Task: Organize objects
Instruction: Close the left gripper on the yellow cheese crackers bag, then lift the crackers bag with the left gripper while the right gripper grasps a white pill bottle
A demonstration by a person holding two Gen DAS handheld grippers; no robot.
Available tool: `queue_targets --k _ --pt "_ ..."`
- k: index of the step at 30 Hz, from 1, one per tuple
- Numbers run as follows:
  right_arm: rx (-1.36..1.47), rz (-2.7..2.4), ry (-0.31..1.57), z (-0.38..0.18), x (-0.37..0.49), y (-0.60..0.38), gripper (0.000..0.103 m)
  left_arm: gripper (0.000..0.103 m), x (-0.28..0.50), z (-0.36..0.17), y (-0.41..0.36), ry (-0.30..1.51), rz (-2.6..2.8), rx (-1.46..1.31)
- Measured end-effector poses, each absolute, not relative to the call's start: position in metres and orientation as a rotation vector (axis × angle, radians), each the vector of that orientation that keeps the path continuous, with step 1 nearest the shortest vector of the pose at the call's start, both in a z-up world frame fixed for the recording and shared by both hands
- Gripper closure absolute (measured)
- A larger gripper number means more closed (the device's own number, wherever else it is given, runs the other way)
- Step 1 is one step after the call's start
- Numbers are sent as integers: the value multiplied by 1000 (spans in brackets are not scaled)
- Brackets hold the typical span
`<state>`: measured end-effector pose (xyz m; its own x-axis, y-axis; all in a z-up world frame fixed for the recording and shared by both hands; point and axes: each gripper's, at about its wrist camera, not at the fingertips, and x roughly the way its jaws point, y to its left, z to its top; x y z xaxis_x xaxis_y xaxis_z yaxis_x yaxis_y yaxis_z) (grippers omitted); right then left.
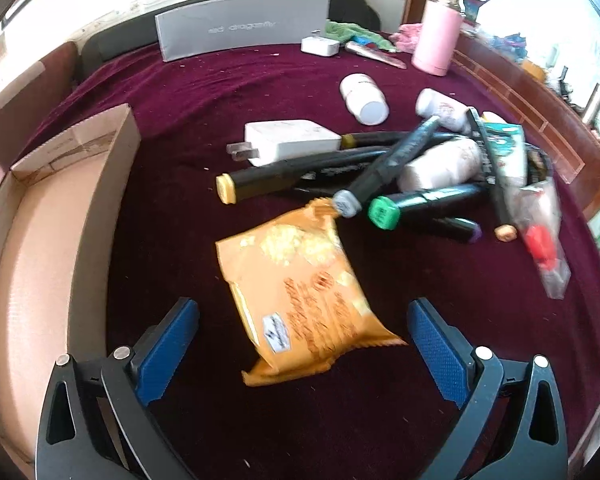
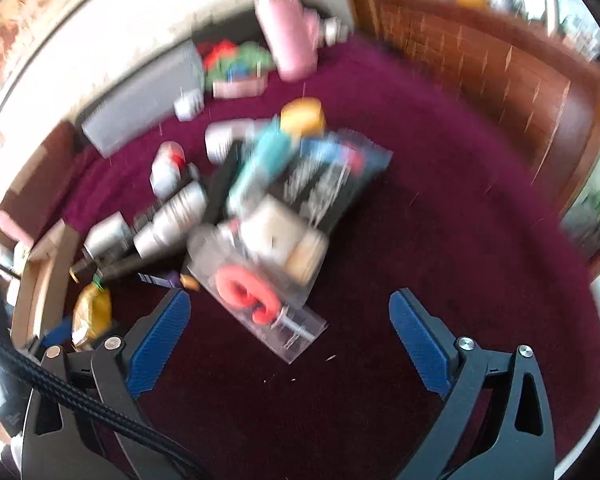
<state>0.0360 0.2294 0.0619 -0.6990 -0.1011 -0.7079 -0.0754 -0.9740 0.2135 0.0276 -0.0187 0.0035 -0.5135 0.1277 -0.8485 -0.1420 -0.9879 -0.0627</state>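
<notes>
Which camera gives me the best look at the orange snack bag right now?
The left wrist view: the orange snack bag lies sharp and whole, close in front of the open fingers. The right wrist view shows only a blurred sliver at its left edge.

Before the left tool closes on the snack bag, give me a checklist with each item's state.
1. Left tool open wide: ok.
2. Snack bag between its fingers, pads not yet touching: ok.
3. Bag free of the marker pile: not ok; the grey-capped marker rests at its top edge.
4. Cardboard box open, with bare floor showing: ok.
5. Right tool open and holding nothing: ok.
6. Right tool's aim at the clear packet: cannot tell, the right wrist view is blurred.
</notes>
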Motion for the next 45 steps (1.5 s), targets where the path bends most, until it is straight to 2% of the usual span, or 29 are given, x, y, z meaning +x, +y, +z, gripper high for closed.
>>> queue_targets --k 2,4,6,11,18,26,29,45 --pt "972 -3042 -254 91 62 225 1 15 31 8 -21 -33 2561 -1430" --pt "772 -3050 -261 104 77 223 0 20 33 11 -25 -85 2518 -1411" --pt "909 -2947 -264 102 60 220 0 26 34 12 -30 -112 2491 -1396" --pt "1065 -2852 -308 83 47 214 0 27 30 14 -40 -162 2459 -1415" --pt "1088 -2817 -237 78 50 201 0 27 24 4 -5 150 2615 -1452" --pt "1132 -2803 -262 70 45 201 0 31 25 4 -6 142 2617 -1461" --pt "1159 -2792 -260 66 44 199 0 43 26 5 -4 145 2617 -1437" --pt "1191 -2778 -233 77 34 189 0 48 53 26 -25 -23 2591 -1374"
